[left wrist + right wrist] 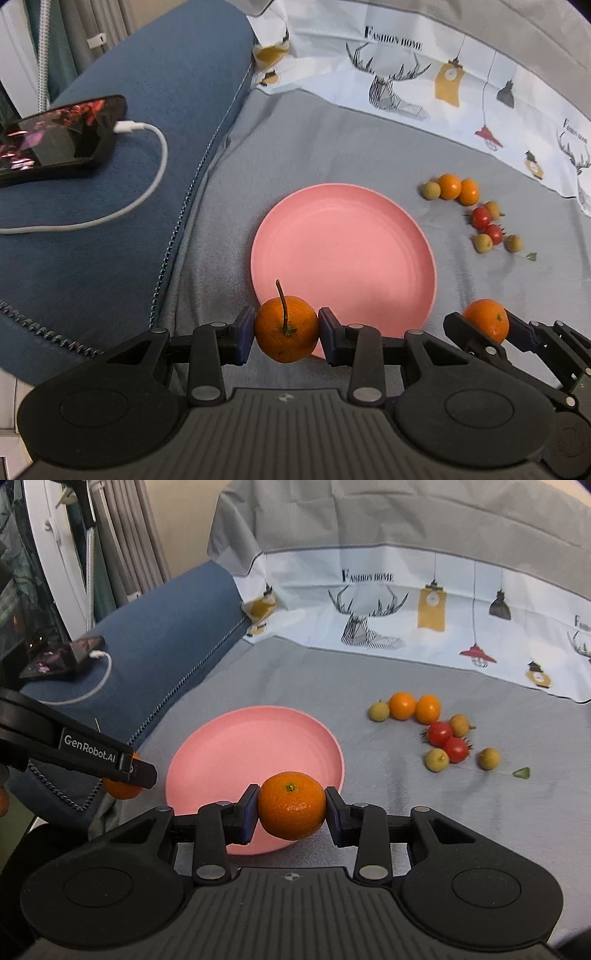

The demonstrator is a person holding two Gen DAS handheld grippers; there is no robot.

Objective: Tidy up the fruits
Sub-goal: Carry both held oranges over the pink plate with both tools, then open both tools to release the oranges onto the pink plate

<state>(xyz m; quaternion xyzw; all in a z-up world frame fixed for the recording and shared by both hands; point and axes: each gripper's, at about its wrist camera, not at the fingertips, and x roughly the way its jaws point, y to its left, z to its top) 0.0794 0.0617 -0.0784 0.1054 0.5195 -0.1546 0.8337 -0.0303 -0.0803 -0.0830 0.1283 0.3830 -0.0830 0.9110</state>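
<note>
L fingers [286, 332] clamp stemmed tangerine [286, 328] btwn pads | R fingers [291, 806] clamp tangerine [291, 805]

Black linkage left gripper [286, 334], silver pivot screws; blue-padded fingers [243, 334]; white "GenRobot.AI" lettering

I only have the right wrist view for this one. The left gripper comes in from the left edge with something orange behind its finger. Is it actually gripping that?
Observer: Yes. In the left wrist view, the left gripper has both blue pads pressed on a round orange mandarin.
Operator: Is it like the stemless orange mandarin in my right gripper?
Observer: No. It carries a long, thin brown stem standing up from its top.
Operator: Where is it relative to the round pink plate?
Observer: In the left wrist view it overlaps the plate's near rim, on the left side. I cannot tell its height above the plate.
</note>
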